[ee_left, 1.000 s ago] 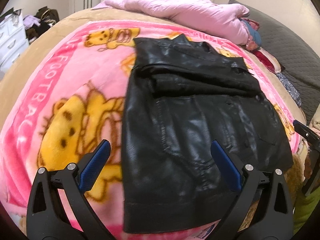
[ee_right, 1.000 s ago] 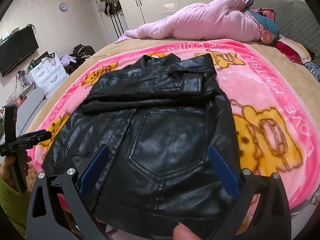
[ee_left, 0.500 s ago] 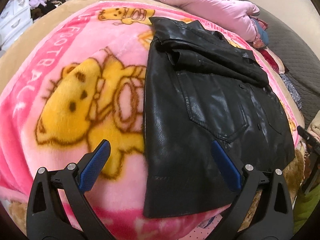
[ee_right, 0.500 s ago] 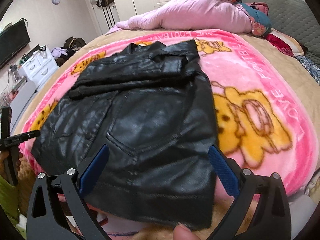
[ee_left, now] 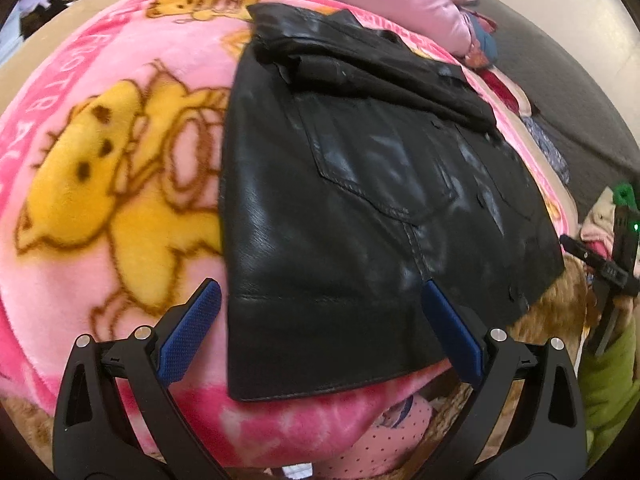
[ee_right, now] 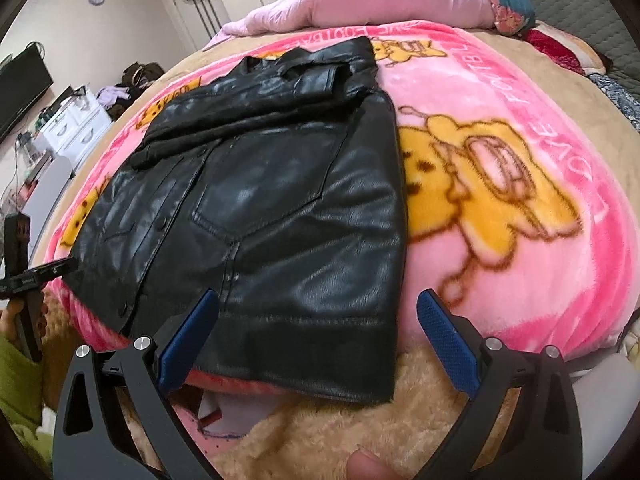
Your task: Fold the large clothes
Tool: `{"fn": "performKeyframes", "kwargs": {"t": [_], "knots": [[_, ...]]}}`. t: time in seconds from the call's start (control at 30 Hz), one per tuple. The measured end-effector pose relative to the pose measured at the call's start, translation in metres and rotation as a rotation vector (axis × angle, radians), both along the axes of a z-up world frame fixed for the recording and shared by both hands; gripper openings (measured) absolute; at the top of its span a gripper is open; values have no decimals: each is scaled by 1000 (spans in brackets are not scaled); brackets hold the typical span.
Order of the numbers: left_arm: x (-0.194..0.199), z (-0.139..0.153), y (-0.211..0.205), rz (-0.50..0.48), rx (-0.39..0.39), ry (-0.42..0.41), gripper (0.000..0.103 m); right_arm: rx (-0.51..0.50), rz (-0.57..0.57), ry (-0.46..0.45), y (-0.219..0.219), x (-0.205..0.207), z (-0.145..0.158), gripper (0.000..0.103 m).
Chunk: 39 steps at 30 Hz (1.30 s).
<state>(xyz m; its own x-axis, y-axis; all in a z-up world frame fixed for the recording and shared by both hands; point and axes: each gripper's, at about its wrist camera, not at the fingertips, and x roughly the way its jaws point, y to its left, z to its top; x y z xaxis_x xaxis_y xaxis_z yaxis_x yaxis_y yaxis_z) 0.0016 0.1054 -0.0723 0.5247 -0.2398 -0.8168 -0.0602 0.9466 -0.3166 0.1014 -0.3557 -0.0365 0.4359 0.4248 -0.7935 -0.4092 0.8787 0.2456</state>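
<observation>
A black leather jacket [ee_left: 360, 184] lies flat on a pink blanket with yellow bears [ee_left: 120, 168], its sleeves folded across the collar end. It also shows in the right wrist view [ee_right: 272, 200]. My left gripper [ee_left: 320, 328] is open and empty, over the jacket's near left hem corner. My right gripper [ee_right: 316, 332] is open and empty, over the near right hem corner. Each gripper shows at the edge of the other's view: the right one [ee_left: 600, 268] and the left one [ee_right: 28, 276].
A pink quilt [ee_right: 380, 4] is heaped at the far end of the bed. A grey cover [ee_left: 560, 92] lies to the right. White drawers [ee_right: 76, 124] and a TV [ee_right: 20, 88] stand at the left wall. A tan plush cover [ee_right: 340, 432] hangs at the bed's near edge.
Both grippers have pulled back and down toward the jacket's hem at the near bed edge. The left one shifted left, the right one shifted right. The jacket has not moved.
</observation>
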Motion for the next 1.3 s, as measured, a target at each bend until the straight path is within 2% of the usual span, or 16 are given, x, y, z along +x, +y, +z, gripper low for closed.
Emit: {"fn": "performKeyframes", "kwargs": {"t": [0.23, 0.3, 0.37, 0.4, 0.43, 0.47, 0.5, 0.57, 0.7, 0.77, 0.83, 0.93, 1.03, 1.1, 1.17, 1.3], "knots": [[2, -6, -1, 0, 12, 14, 94, -36, 31, 94, 4, 5, -20, 99], [1, -9, 0, 4, 10, 18, 94, -58, 44, 85, 8, 4, -21, 98], [2, -11, 1, 5, 9, 18, 94, -45, 49, 68, 8, 1, -20, 77], [2, -12, 1, 6, 8, 16, 94, -56, 45, 53, 8, 0, -19, 73], [2, -13, 1, 6, 8, 14, 94, -55, 48, 44, 7, -1, -19, 61], [2, -13, 1, 6, 7, 12, 94, -43, 51, 33, 4, -2, -17, 42], [2, -14, 2, 6, 6, 9, 94, -11, 48, 21, 0, -2, -14, 34], [2, -14, 2, 7, 3, 0, 94, 66, 40, 7, -10, -1, -6, 23], [1, -13, 4, 14, 3, -6, 91, 214, 47, -79, -22, -6, 20, 20], [0, -11, 7, 31, -12, -6, 81, 280, 44, -102, -25, -4, 31, 12], [-2, -5, 10, 30, -72, -22, 57, 343, 35, -115, -29, 0, 41, 11], [-3, 4, 12, 27, -119, -45, 49, 387, 18, -118, -27, 11, 48, 11], [-3, 6, 13, 35, -123, -60, 31, 412, 10, -122, -23, 16, 50, 10], [-4, 13, 19, 36, -161, -99, 14, 431, 1, -122, -21, 21, 53, 10], [-3, 24, 22, 18, -210, -155, 12, 450, -8, -121, -23, 26, 54, 10], [6, 49, 14, -22, -214, -239, 9, 500, -36, -131, -27, 35, 63, 10]]}}
